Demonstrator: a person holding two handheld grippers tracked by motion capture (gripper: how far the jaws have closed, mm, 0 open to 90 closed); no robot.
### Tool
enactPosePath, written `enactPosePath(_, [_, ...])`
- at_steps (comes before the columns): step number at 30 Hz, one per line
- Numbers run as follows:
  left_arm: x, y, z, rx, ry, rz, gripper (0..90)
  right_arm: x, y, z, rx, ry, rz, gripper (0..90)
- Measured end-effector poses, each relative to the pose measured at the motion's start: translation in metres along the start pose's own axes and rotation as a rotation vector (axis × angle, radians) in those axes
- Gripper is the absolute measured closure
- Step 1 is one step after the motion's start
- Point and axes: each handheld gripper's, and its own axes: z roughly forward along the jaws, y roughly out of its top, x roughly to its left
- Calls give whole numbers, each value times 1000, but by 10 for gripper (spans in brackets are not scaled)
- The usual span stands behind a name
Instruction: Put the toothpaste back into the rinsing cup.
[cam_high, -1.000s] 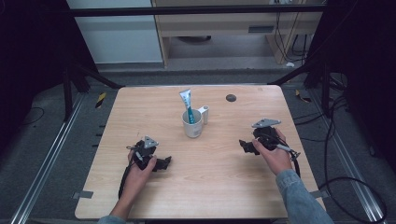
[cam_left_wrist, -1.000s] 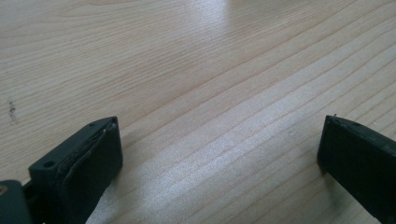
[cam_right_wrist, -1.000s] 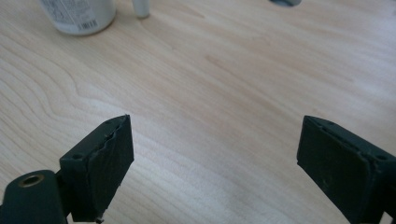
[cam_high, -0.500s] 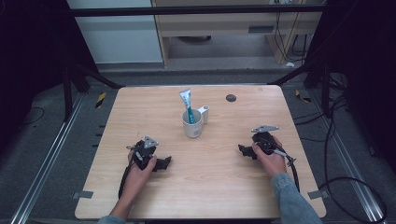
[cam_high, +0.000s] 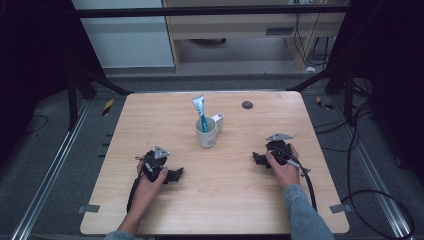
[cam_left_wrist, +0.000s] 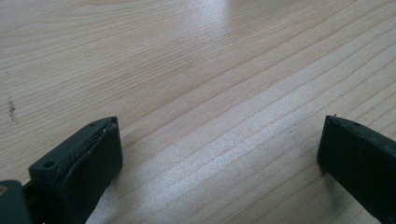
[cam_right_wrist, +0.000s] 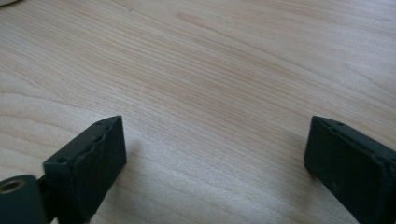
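Observation:
A white mug (cam_high: 206, 132) stands near the middle of the wooden table (cam_high: 215, 200), with a white and teal toothpaste tube (cam_high: 200, 111) upright inside it. My left gripper (cam_high: 176, 175) rests on the table at the front left, held by a hand; in the left gripper view its jaws stand wide apart over bare wood (cam_left_wrist: 219, 135). My right gripper (cam_high: 257, 159) lies on the table at the right, pointing toward the centre. Its jaws are also wide apart above bare wood (cam_right_wrist: 215, 135).
A small dark round cap (cam_high: 247, 104) lies near the table's far edge, right of the mug. Cables (cam_high: 310, 187) trail from the right gripper over the front right of the table. Dark frame legs and a floor rail flank the table.
The right hand has lowered its gripper down and slightly nearer, onto the table. The left gripper has stayed put.

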Motion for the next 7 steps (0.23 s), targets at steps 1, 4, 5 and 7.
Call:
enactPosePath(1, [0, 0, 0, 0, 0, 0, 0, 3, 0, 1, 4, -11, 7, 35])
enactPosePath(4, [0, 0, 0, 0, -1, 0, 0, 7, 0, 1, 12, -38, 40, 12])
enactPosePath(5, [0, 0, 0, 4, -1, 4, 0, 7, 0, 1, 12, -43, 45, 9])
enactPosePath(7, [0, 0, 0, 3, -1, 4, 0, 7, 0, 1, 12, -49, 52, 7])
